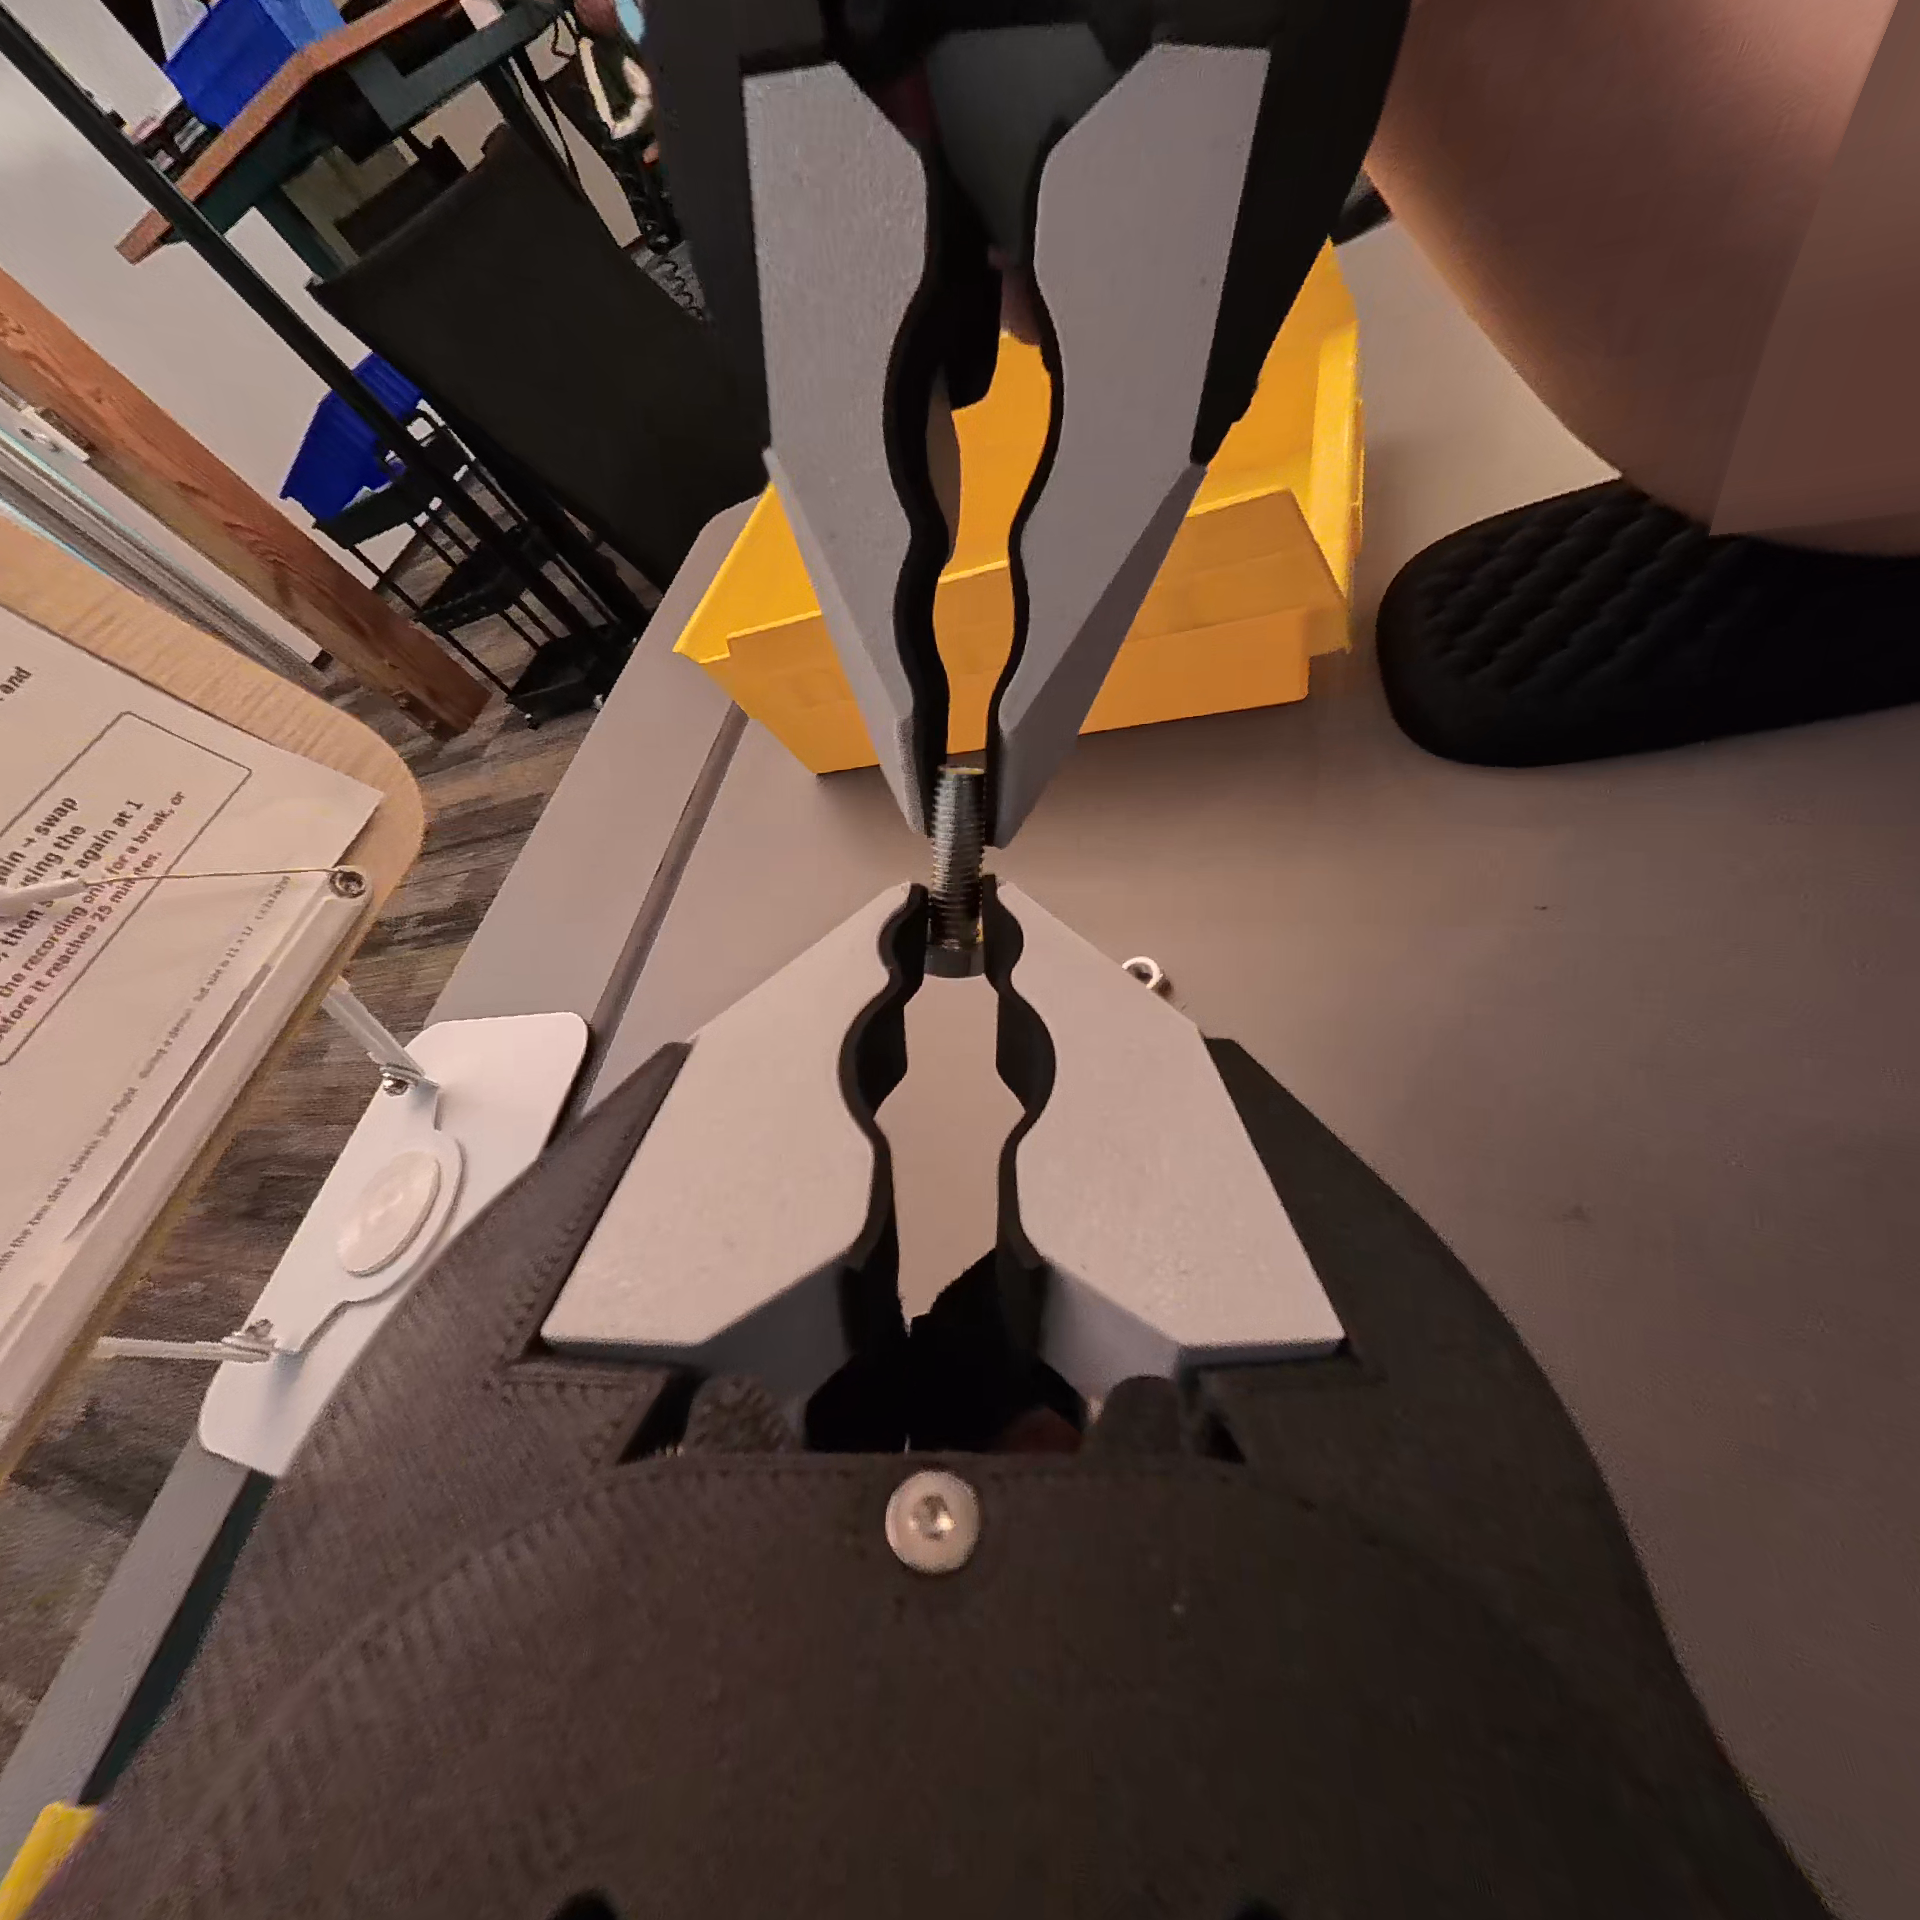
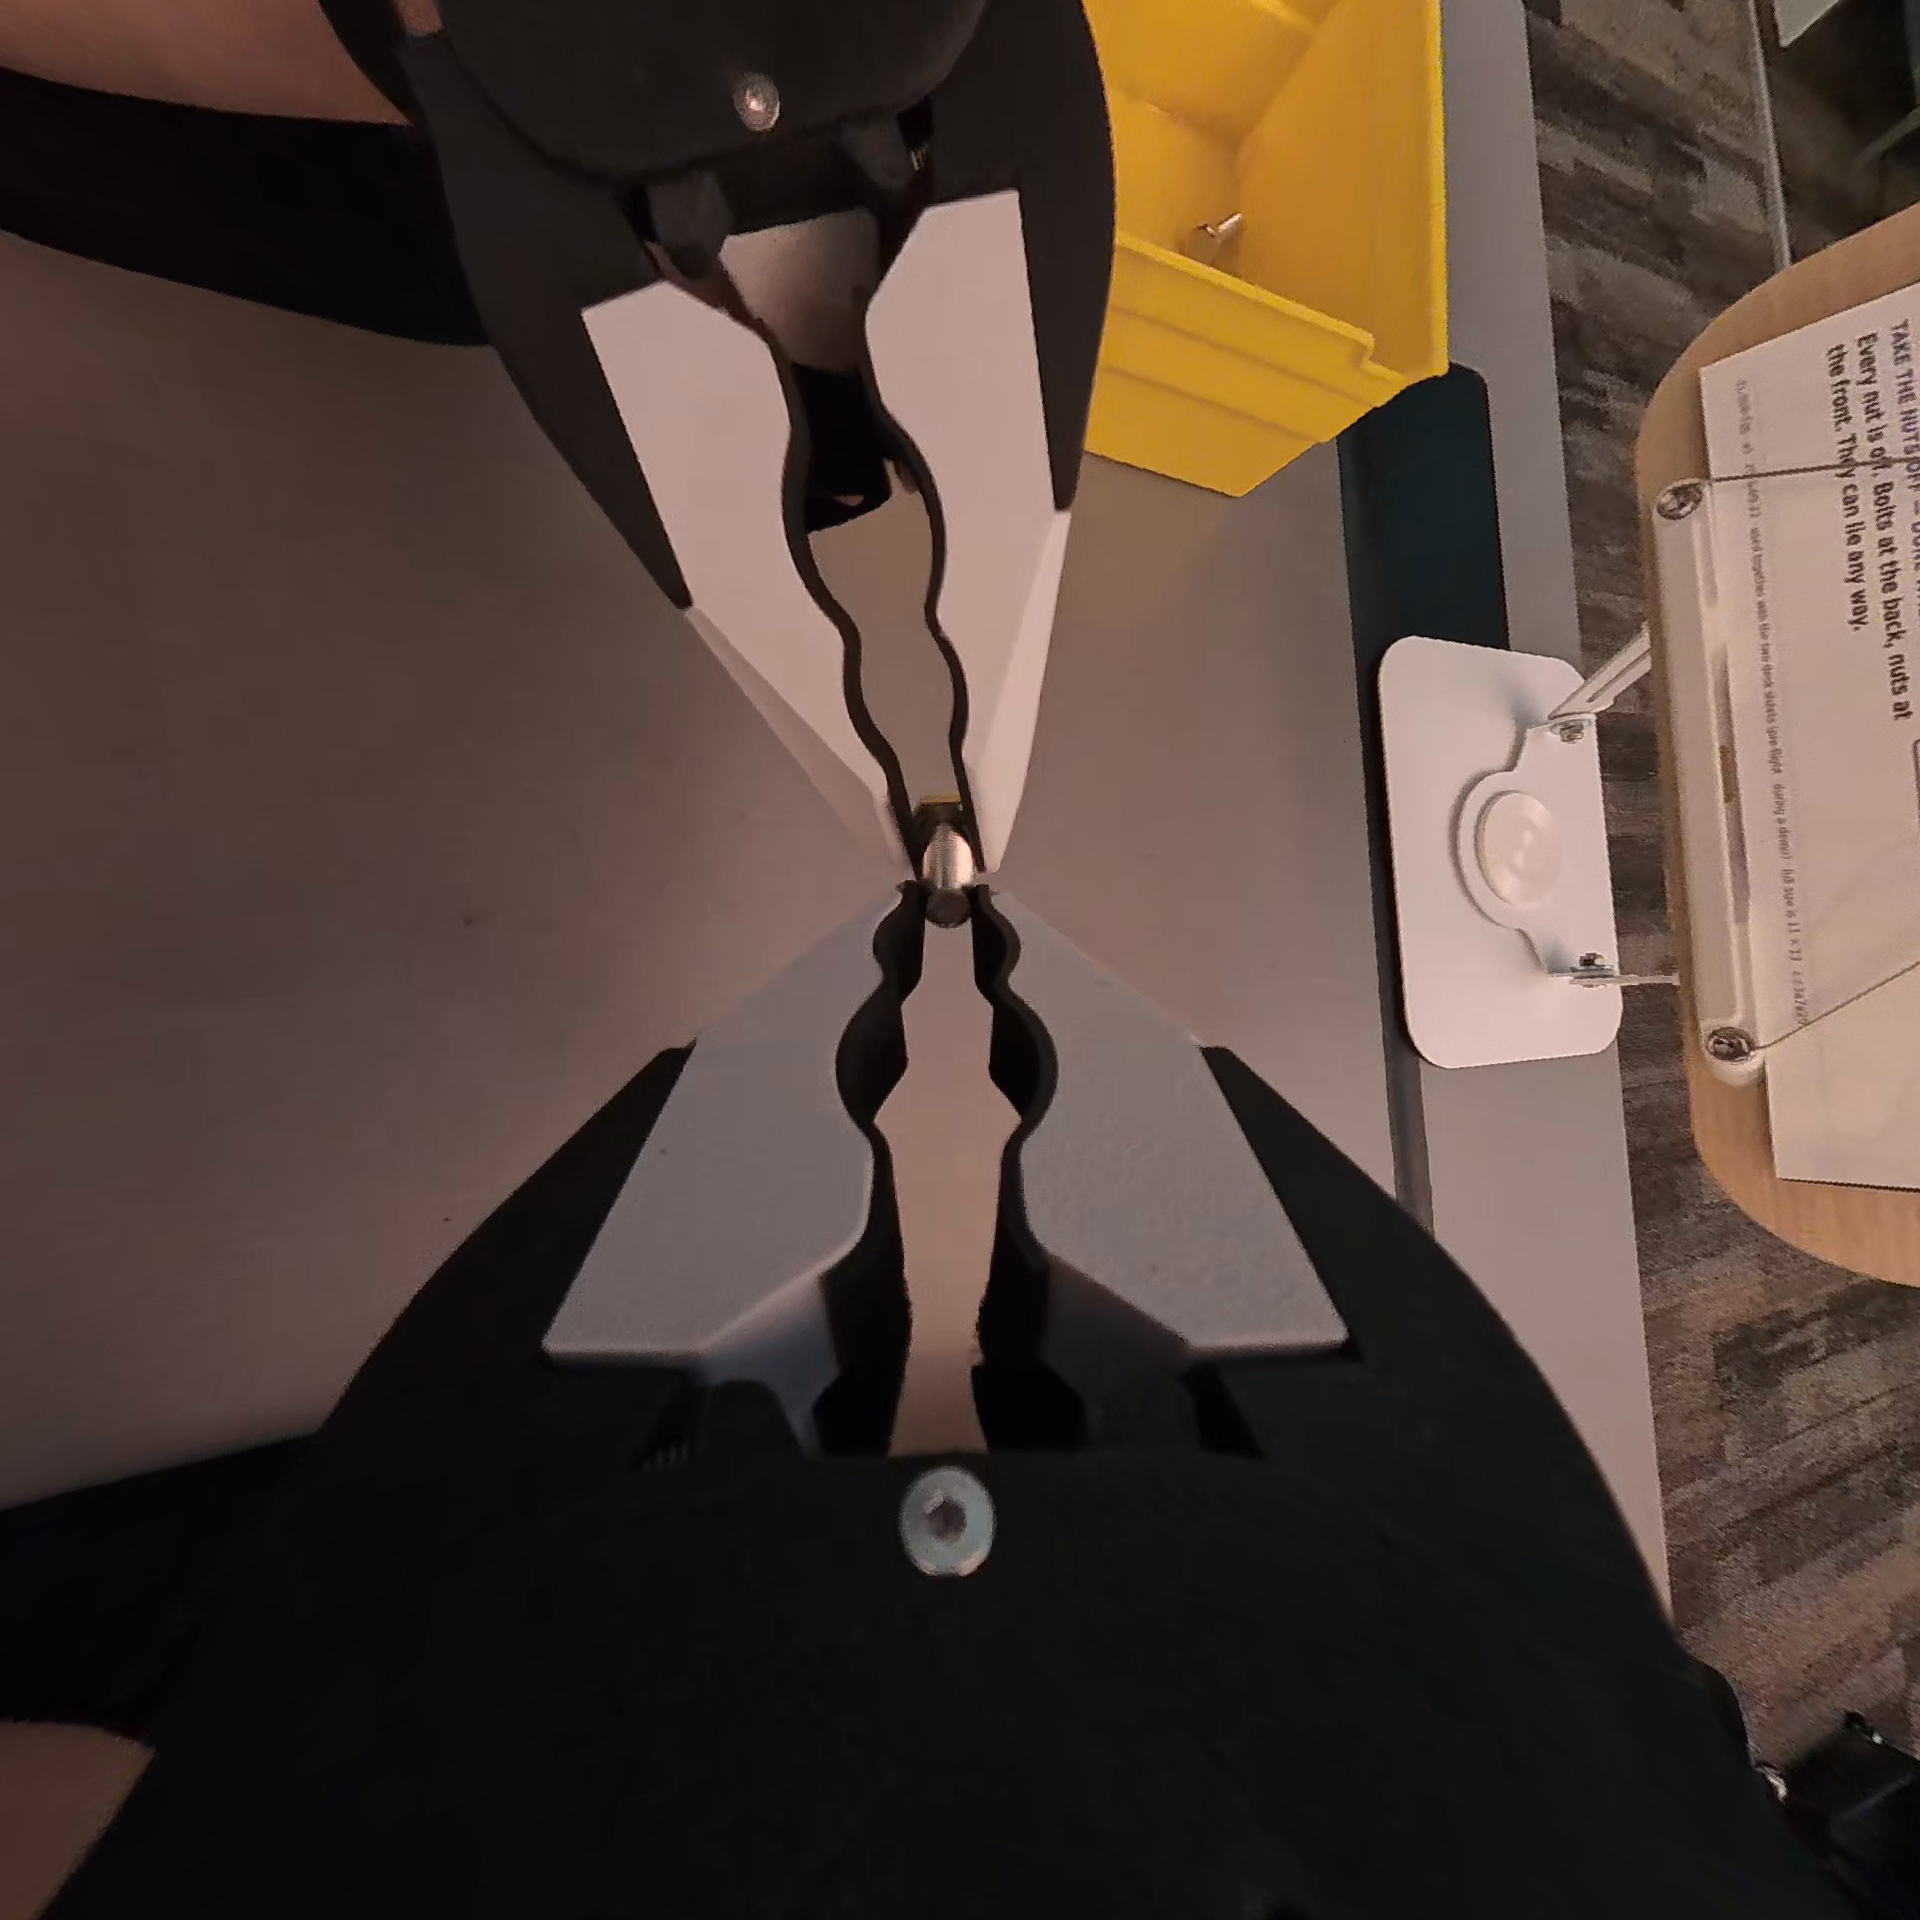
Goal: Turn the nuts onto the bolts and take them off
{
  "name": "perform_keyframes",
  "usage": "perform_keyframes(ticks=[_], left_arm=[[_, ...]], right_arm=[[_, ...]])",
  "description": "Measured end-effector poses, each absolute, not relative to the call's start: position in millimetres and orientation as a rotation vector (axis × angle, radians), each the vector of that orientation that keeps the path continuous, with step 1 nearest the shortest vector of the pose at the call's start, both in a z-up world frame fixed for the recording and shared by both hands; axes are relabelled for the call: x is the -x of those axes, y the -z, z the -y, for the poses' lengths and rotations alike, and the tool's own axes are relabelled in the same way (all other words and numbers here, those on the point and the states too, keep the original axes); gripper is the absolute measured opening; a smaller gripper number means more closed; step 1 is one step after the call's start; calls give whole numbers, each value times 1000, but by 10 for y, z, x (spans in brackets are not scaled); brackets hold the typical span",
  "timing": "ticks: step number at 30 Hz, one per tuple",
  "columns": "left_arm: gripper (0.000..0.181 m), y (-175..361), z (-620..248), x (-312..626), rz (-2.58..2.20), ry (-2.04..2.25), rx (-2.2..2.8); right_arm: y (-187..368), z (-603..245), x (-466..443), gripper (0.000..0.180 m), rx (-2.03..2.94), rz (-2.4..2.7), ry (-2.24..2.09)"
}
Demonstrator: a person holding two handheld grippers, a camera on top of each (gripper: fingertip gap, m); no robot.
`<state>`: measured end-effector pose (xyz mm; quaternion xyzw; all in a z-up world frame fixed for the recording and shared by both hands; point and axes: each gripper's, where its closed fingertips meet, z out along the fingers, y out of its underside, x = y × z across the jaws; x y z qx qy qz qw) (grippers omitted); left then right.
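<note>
A silver threaded bolt (image 1: 954,883) is held in the air between both grippers, above the grey table (image 1: 1455,1039). My left gripper (image 1: 951,925) is shut on its hex-head end. My right gripper (image 1: 958,805) comes in from the far side and is shut on the threaded end. In the right wrist view my right gripper (image 2: 943,902) pinches the near end of the bolt (image 2: 945,857), and the left gripper (image 2: 932,821) grips the far end. The fingertips almost meet. I cannot make out a nut on the bolt.
A yellow bin (image 1: 1195,644) stands behind the grippers; in the right wrist view it (image 2: 1268,312) holds a small bolt (image 2: 1216,227). A small metal part (image 1: 1143,971) lies on the table. A black pad (image 1: 1610,623), a person's arm (image 1: 1662,260) and a sheet holder's white base (image 2: 1496,852) are nearby. Only a small space, under 4 cm, lies between the two pairs of fingers.
</note>
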<state>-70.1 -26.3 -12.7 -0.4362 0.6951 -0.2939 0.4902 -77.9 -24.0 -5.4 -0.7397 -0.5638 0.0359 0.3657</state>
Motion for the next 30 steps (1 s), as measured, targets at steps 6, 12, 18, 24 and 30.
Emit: perform_keyframes(ticks=[6,12,18,24,30], left_arm=[[8,190,250,677,-1711,630,1061],[7,194,258,675,-1712,621,1059],[7,57,254,683,-1615,844,1107],[7,-84,195,714,-1498,944,1081],[7,35,119,697,-1470,911,1111]], right_arm=[[93,232,777,7,1915,1474,-2],[81,241,796,8,1906,1479,-5],[-74,194,805,9,1815,1422,-59],[-81,138,595,16,1840,1377,-58],[385,313,438,12,1983,1478,-359]])
